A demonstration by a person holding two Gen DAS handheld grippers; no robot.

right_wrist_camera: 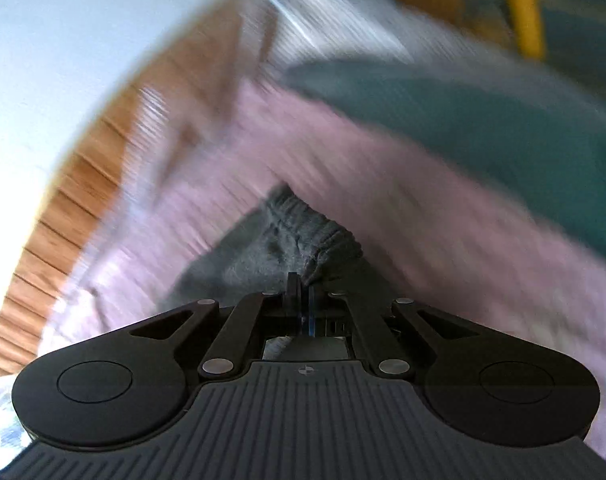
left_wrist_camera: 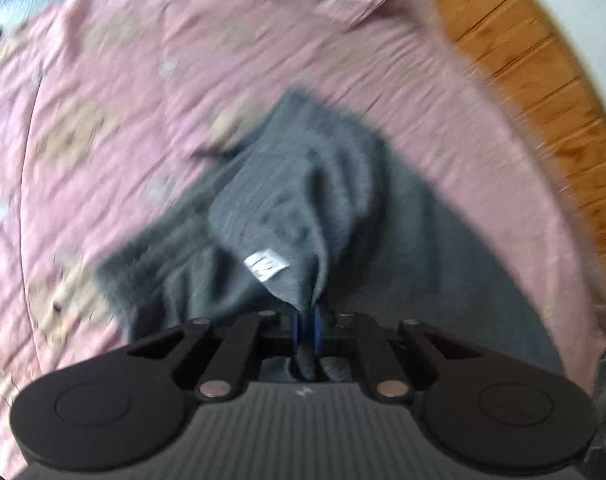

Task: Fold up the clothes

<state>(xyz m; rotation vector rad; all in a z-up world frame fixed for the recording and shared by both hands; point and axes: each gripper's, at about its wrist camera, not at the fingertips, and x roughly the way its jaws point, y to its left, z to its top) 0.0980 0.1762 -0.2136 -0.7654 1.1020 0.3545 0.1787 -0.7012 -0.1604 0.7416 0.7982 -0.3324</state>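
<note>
Clearly, the grey garment [left_wrist_camera: 303, 208] runs lengthwise from the lower centre toward the upper middle of the left wrist view, lying on the pink bedspread [left_wrist_camera: 123, 100], a white label [left_wrist_camera: 266, 266] showing. Its near edge is pinched in the left gripper [left_wrist_camera: 306, 324], jaws pressed together. In the blurred right wrist view, the right gripper [right_wrist_camera: 305, 298] pinches its ribbed hem [right_wrist_camera: 323, 236] just ahead.

garment [left_wrist_camera: 287, 200] on bedsheet [left_wrist_camera: 143, 100] | floor [left_wrist_camera: 543, 80] right of bedsheet | label [left_wrist_camera: 266, 266] on garment
</note>
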